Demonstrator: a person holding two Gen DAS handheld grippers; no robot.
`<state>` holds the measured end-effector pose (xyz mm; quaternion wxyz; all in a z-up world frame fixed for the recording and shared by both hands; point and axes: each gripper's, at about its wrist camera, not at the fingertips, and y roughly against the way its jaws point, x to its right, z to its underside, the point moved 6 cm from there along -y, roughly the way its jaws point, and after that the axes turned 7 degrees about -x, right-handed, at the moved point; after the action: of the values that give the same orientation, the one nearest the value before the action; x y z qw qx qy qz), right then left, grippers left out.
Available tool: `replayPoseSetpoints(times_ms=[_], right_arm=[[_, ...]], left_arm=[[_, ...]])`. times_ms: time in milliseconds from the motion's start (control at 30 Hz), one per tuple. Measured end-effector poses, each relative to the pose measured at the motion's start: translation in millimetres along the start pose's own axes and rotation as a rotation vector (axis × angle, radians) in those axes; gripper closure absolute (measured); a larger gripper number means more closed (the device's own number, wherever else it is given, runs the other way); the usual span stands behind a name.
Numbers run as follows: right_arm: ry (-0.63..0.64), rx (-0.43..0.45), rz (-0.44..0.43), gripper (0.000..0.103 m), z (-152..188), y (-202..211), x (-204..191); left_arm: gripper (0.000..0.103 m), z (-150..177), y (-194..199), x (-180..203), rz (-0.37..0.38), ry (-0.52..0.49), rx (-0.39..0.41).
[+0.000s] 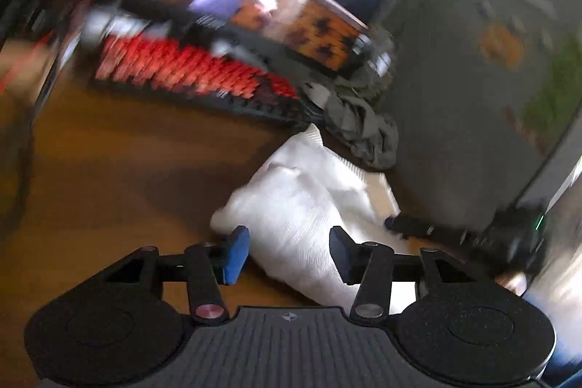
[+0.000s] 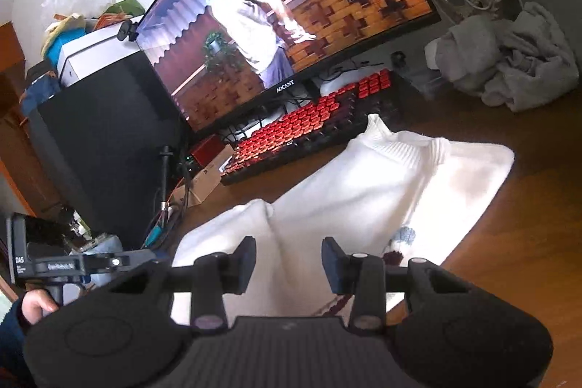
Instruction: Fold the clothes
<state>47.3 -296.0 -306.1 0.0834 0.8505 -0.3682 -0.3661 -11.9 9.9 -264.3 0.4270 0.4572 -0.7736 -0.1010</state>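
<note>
Wooden desk (image 2: 527, 242) | both tools agape, empty | over white sweater (image 2: 363, 191)

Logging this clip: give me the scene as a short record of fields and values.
surface: wooden desk
garment in work: white sweater, spread on the desk, ribbed collar toward the keyboard
other clothes: grey pile, crumpled, beside the monitor
background: monitor switched on; red-keyed keyboard
left gripper: open, over the sweater
right gripper: open, over the sweater
blur: left view smeared
</note>
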Motion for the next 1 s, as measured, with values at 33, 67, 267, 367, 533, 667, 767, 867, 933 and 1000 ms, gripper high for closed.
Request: replayPoseSetpoints(times_ms=[33, 67, 267, 367, 533, 667, 767, 867, 933, 1000], right_arm=[[0.000, -0.001, -0.005, 0.064, 0, 0, 0], [-0.001, -0.003, -0.010, 0.064, 0, 0, 0], [-0.008, -0.027, -0.043, 0.049, 4, -8, -6], [-0.014, -0.043, -0.060, 0.049, 6, -13, -10], [-0.022, -0.070, -0.089, 0.047, 10, -21, -17], [-0.012, -0.088, -0.095, 0.048, 14, -29, -26], [0.046, -0.084, -0.050, 0.048, 14, -33, -41], [0.090, -0.029, 0.027, 0.048, 2, -26, -49], [0.132, -0.001, 0.074, 0.048, -5, -25, -57], [0.197, 0.017, 0.078, 0.049, -9, -28, -72]], left_arm=[[0.052, 2, 3, -7, 0.027, 0.062, 0.001], [0.049, 4, 4, -12, 0.044, 0.104, 0.001], [0.043, -1, -17, -19, 0.071, 0.209, -0.025], [0.043, -11, -37, -19, 0.069, 0.198, -0.049], [0.048, -34, -59, -25, 0.026, 0.161, -0.048], [0.053, -56, -70, -36, 0.030, 0.142, -0.019], [0.053, -64, -76, -53, 0.048, 0.176, -0.019], [0.054, -64, -67, -54, 0.048, 0.151, 0.003], [0.054, -63, -62, -50, 0.025, 0.118, 0.008], [0.054, -62, -58, -47, 0.012, 0.095, 0.013]])
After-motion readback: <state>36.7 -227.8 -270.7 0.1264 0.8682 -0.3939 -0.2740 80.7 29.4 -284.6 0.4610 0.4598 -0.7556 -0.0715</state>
